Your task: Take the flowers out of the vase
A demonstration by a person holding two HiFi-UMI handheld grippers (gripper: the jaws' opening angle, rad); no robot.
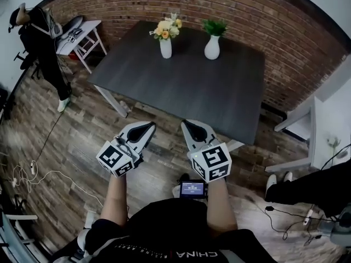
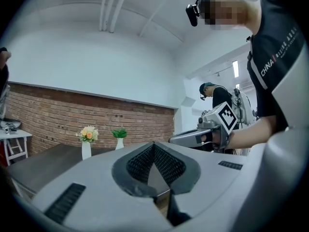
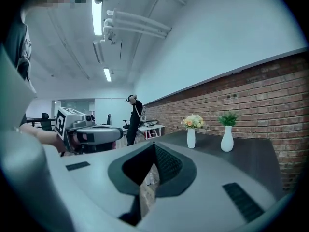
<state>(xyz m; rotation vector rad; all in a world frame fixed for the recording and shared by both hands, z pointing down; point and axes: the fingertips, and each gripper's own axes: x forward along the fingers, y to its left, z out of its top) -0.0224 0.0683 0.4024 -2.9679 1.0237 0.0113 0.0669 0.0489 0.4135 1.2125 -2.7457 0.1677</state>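
A white vase holding yellow and orange flowers stands at the far side of the dark table. Beside it on the right is a second white vase with a green plant. My left gripper and right gripper are both shut and empty, held over the floor short of the table's near edge. Far ahead in the left gripper view, the flowers and the plant show small. In the right gripper view the flowers stand left of the plant.
A brick wall runs behind the table. A small white table and a standing person are at the left. White furniture and another person's legs are at the right. Cables lie on the wooden floor.
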